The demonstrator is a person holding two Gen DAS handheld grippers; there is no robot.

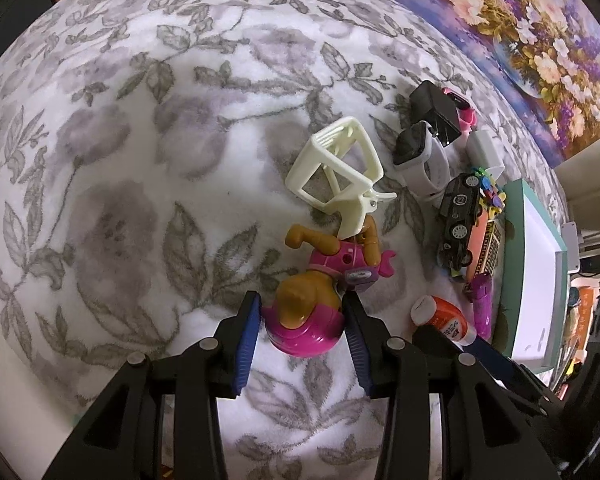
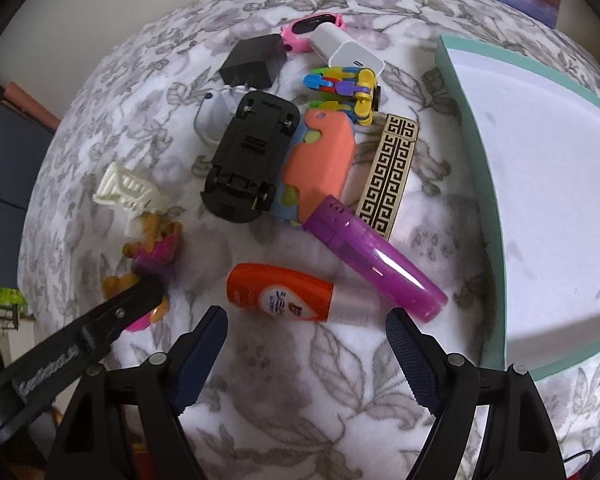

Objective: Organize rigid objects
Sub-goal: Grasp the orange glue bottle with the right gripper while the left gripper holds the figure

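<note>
Dog figurine (image 1: 320,280) head hidden beneath cream clip (image 1: 336,168).

The lower part of the toy dog (image 1: 305,312) is partly covered by the left gripper (image 1: 303,322) in the left wrist view, and in the right wrist view its figure (image 2: 152,248) is blurred and crossed by a black arm. The print on the orange glue stick (image 2: 280,294) cannot be read. The teal tray (image 2: 484,184) is cut off at the right edge. The white watch (image 2: 216,110) is largely hidden behind the black toy car (image 2: 252,160). The floral painting (image 1: 520,32) is cropped by the lens rim
</note>
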